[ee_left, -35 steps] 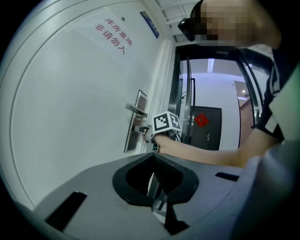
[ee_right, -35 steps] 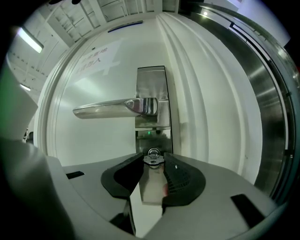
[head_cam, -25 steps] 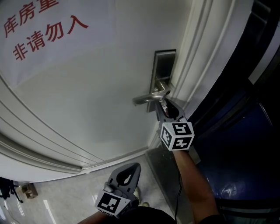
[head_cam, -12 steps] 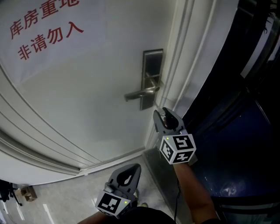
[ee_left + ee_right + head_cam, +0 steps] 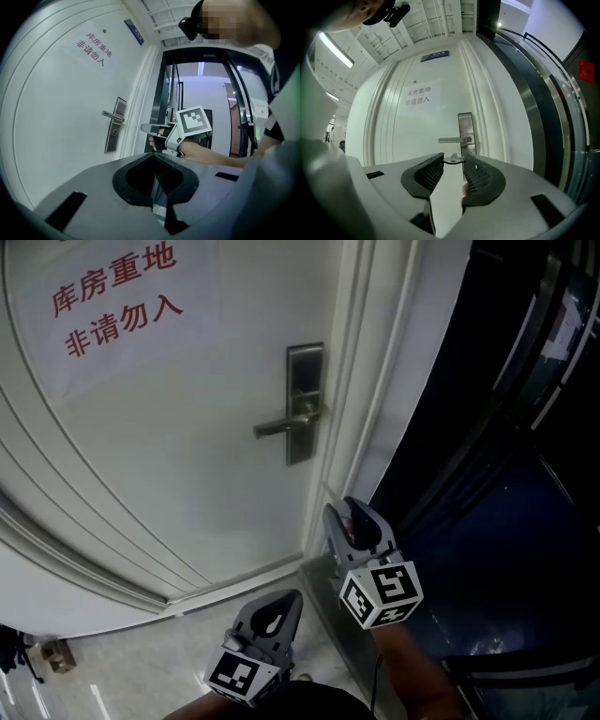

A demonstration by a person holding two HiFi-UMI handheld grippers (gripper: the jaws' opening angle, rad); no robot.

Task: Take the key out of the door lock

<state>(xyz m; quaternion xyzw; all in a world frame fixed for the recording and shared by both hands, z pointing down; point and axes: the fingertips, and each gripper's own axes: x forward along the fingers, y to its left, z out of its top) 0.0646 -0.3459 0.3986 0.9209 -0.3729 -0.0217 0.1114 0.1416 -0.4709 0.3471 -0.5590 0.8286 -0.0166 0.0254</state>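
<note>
The right gripper (image 5: 453,161) is pinching what looks like the small silver key (image 5: 453,160) by its jaws' very tips, well clear of the far steel lock plate (image 5: 304,401), so any loosening risks dropping it.

Key clear of lock
The key (image 5: 453,160) sat in the right hand-held gripper (image 5: 345,517), below-right of the lock plate (image 5: 304,399).

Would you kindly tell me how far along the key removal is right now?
Done: the key is out, held well clear of the lock plate. In hand: the right gripper pinches it at the jaw tips. Left: little beyond stowing it, probably; the left gripper hangs low, shut and empty.
</note>
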